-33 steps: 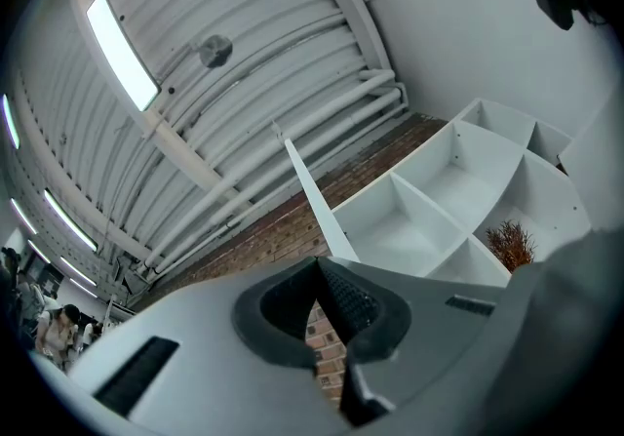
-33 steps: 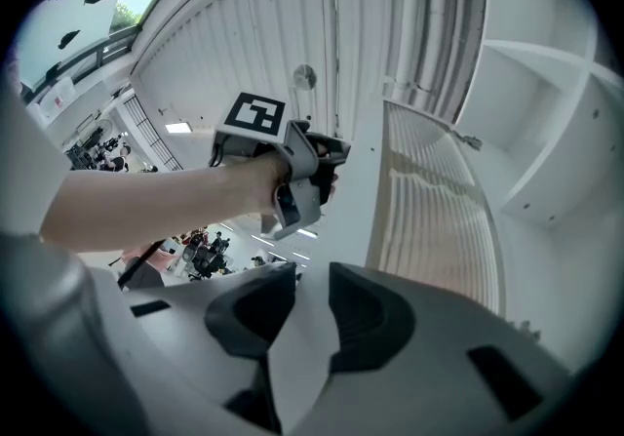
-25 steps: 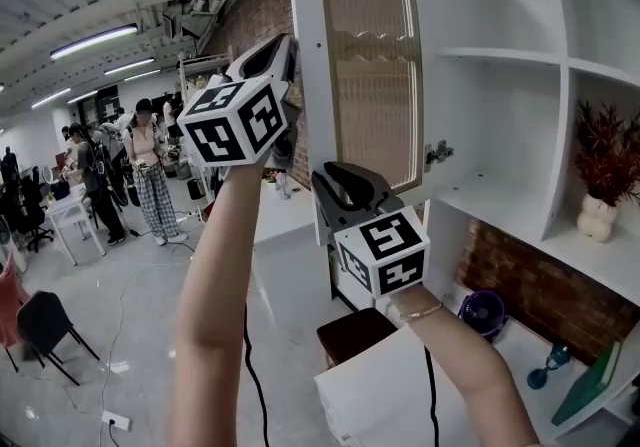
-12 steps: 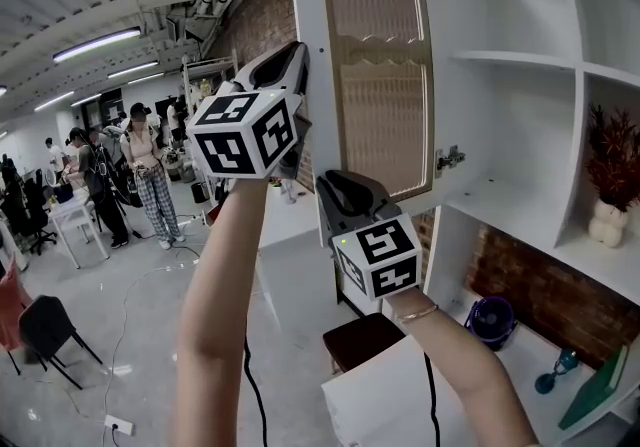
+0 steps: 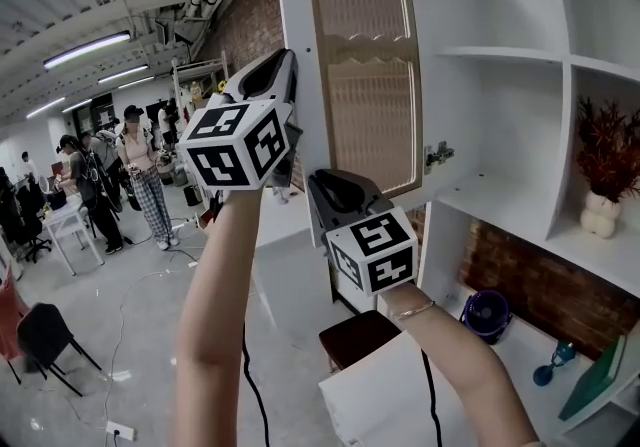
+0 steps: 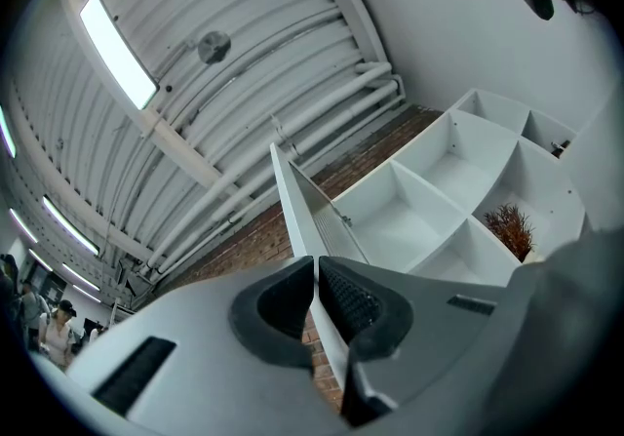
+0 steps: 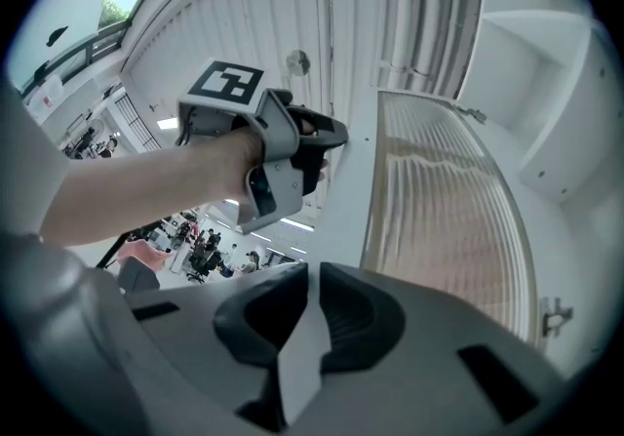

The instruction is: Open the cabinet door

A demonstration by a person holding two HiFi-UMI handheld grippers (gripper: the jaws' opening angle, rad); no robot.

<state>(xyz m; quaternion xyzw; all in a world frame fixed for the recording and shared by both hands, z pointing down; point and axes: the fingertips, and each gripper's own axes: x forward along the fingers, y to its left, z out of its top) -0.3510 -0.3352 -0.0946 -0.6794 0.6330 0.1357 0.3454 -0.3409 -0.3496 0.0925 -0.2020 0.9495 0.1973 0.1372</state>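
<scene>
The white cabinet door [image 5: 300, 45] with a ribbed glass panel stands swung out from the cabinet. My left gripper [image 5: 291, 70] is up at the door's outer edge, shut on that edge; in the left gripper view the thin door [image 6: 297, 200] edge runs between the pads of the left gripper [image 6: 316, 273]. Lower down, my right gripper [image 5: 325, 185] holds the door's bottom corner. Its jaws have just been closing, and the white door [image 7: 439, 200] edge sits pinched between the pads of the right gripper [image 7: 312, 290]. The left gripper [image 7: 327, 143] also shows in that view.
Open white shelves [image 5: 500, 125] lie behind the door, with a red plant in a white vase [image 5: 600, 175]. Below are a purple fan [image 5: 484, 315], a green book [image 5: 590, 385] and a dark stool [image 5: 355, 335]. Several people [image 5: 140, 175] stand far left near a black chair [image 5: 40, 330].
Both grippers stay at the door's edge. The door and the two hands have only shifted slightly in the picture.
</scene>
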